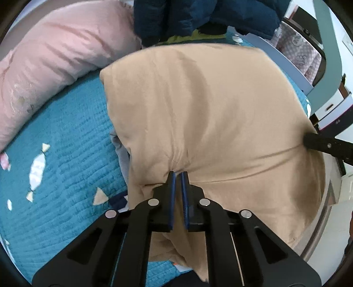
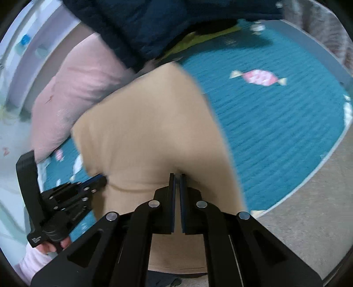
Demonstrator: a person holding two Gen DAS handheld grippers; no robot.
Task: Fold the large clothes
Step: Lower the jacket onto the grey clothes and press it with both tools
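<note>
Left wrist view first: we've got the teal quilted bedspread [image 1: 66, 136] filling most of the frame, candy shapes printed on it, with a pink pillow [image 1: 55, 64] lying up at 10 o'clock and a dark navy padded jacket [image 1: 176, 17] bunched at 12. The tan garment [image 1: 209, 114] sits on the bedspread, spreading from centre toward 3 o'clock, its far edge near the jacket.

Our left gripper [image 1: 178, 174] is clenched on a pinch of that tan cloth at 6 o'clock; you can see wrinkles radiating from the tips. Out at 3 o'clock the tip of the right gripper [image 1: 308, 141] bites into the garment's edge too.

Right wrist view is a bit blurry, but the right gripper [image 2: 177, 176] is closed on the tan cloth as well, blue pads nearly touching. At 8 o'clock we see the left gripper [image 2: 101, 180] pressed into the fabric's side, and a hand [image 2: 55, 245] in a pale pink sleeve [image 2: 33, 262] holding its handle.
</note>
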